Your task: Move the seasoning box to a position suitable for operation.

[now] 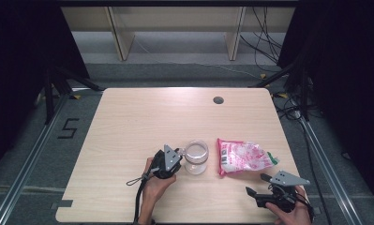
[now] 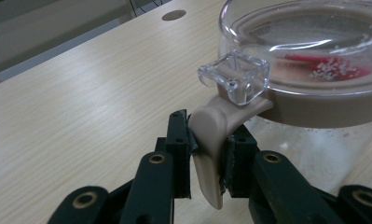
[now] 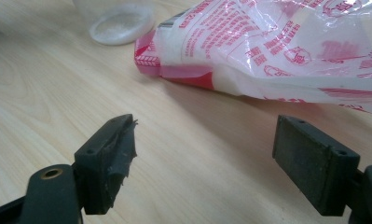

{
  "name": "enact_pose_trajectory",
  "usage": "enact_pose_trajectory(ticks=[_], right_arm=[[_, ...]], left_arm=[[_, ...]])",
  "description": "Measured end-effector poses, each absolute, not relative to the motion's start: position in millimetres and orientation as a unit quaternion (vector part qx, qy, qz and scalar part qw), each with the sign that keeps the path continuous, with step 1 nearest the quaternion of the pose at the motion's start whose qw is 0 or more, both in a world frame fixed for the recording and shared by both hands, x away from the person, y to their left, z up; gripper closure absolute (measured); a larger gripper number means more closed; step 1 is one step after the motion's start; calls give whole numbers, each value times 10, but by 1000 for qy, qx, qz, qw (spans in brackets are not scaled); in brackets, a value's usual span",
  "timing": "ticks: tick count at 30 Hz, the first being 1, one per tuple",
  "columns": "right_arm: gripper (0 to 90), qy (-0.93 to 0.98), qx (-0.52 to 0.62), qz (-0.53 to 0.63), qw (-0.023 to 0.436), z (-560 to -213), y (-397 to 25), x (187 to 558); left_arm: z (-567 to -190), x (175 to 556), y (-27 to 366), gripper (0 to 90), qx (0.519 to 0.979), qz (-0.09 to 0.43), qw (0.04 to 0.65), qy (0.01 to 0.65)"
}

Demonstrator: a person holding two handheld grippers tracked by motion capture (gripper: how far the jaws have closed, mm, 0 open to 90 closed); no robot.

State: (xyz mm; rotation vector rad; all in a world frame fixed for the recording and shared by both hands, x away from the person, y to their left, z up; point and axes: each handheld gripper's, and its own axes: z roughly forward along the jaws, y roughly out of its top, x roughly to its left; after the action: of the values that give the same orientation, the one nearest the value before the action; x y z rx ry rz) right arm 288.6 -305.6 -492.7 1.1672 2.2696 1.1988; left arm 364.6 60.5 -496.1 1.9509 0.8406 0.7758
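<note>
The handle (image 2: 210, 149) of the glass jar (image 1: 195, 157) is held tight between the left tongs (image 1: 171, 165), so the jar sits right in front of them on the surface (image 1: 142, 122). The right tongs (image 3: 202, 163) are wide open and hold nothing. The pink bag (image 3: 286, 51) lies just ahead of them. The jar should be kept still and upright while the bag is reached for slowly and pinched near its edge.

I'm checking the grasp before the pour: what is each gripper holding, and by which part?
The left gripper is shut on the jar's beige handle. The right gripper is open and holds nothing, short of the bag.
</note>
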Motion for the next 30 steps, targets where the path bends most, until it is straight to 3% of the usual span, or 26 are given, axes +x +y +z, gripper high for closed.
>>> enact_pose_trajectory(ticks=[7, 20, 30], right_arm=[[219, 795, 408, 420, 160, -4925, -3063, 2887], [208, 793, 407, 422, 165, -4935, -3079, 2895], [183, 790, 415, 422, 159, -4961, -3124, 2900]], left_arm=[[-4973, 3650, 618, 742, 779, 294, 436, 341], [-4906, 3555, 848, 499, 777, 287, 454, 329], [-4754, 3420, 928, 454, 760, 276, 484, 335]])
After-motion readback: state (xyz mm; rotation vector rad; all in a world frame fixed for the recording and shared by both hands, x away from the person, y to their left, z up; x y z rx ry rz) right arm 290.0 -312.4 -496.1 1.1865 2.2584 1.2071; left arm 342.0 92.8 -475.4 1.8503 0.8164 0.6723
